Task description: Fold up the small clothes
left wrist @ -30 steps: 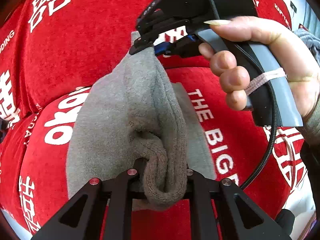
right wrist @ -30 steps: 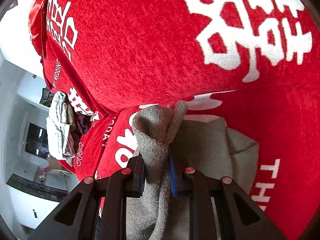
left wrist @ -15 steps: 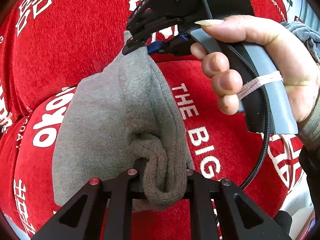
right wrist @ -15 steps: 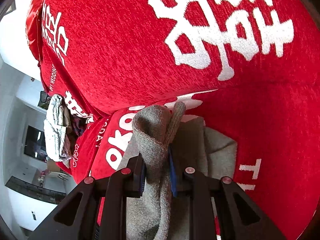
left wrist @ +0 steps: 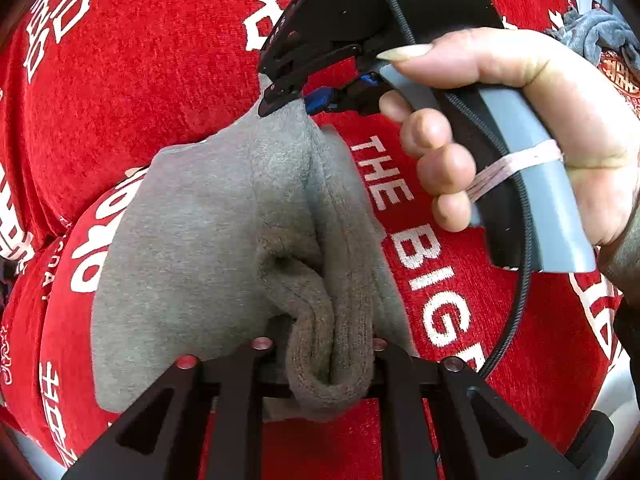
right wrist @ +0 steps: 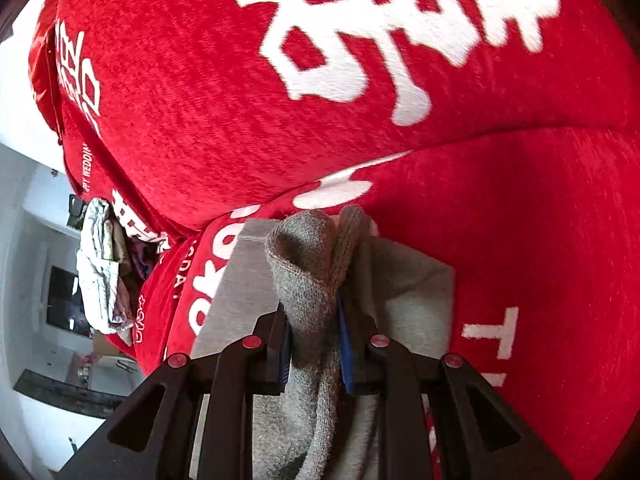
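A grey knit garment [left wrist: 224,232] is stretched between two hand-held grippers above a red cover [left wrist: 132,92] printed with white characters and lettering. In the left wrist view, the left gripper [left wrist: 326,354] at the bottom centre of the frame is clamped on a bunched, ribbed edge of the garment, which fills the middle of the picture and spreads toward the lower left over the red fabric. At the upper centre of that view the right gripper [left wrist: 286,98] pinches the far corner of the same garment, and a person's hand [left wrist: 532,128] wraps its grey handle at the right of the frame, a black cable looping below it. In the right wrist view, the right gripper [right wrist: 314,344] at the bottom centre grips a folded ribbed band of the garment between its blue pads [right wrist: 345,354], the cloth rising just above the fingers and draping to the lower right. A heap of pale clothes [right wrist: 102,268] sits at the left edge of that frame, beside the red cover.
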{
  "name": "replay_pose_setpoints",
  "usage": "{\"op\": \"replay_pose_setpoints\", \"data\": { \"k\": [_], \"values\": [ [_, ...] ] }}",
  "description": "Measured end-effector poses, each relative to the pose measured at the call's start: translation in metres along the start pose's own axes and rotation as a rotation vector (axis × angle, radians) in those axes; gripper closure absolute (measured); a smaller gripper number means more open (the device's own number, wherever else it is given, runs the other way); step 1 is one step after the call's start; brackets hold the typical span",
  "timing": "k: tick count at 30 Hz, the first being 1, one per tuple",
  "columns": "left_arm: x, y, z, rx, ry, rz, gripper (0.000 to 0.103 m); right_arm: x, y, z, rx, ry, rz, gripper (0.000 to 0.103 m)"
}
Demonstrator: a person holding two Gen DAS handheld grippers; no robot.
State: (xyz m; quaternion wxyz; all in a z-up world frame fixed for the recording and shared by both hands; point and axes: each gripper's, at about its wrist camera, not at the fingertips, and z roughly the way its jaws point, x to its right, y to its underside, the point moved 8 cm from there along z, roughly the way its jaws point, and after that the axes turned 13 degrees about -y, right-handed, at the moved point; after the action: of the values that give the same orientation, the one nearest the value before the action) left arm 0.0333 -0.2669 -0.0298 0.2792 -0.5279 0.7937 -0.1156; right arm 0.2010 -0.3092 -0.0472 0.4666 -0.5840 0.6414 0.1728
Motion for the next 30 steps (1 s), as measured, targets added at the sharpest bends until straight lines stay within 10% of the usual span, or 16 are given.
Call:
{"op": "replay_pose_setpoints", "data": {
  "k": [7,11,21,28,30],
  "values": [
    [-0.006,0.001,-0.001,-0.005,0.052,-0.014,0.085,0.011,-0.004,-0.004,0.018,0.127,-0.001,0.067],
    [-0.016,0.003,-0.018,-0.009,0.172,-0.079,0.010,0.006,-0.008,-0.028,0.082,0.133,0.006,0.046],
    [-0.063,0.007,-0.074,0.151,0.296,-0.160,0.009,-0.073,0.035,-0.044,0.051,-0.141,-0.094,0.041],
    [-0.122,0.017,0.012,0.001,0.077,-0.269,0.009,-0.046,0.065,-0.016,-0.024,-0.159,0.032,0.041],
    [-0.129,0.033,0.031,-0.060,0.129,-0.312,0.008,-0.026,0.070,-0.022,0.003,-0.113,0.056,0.041]
  ]
}}
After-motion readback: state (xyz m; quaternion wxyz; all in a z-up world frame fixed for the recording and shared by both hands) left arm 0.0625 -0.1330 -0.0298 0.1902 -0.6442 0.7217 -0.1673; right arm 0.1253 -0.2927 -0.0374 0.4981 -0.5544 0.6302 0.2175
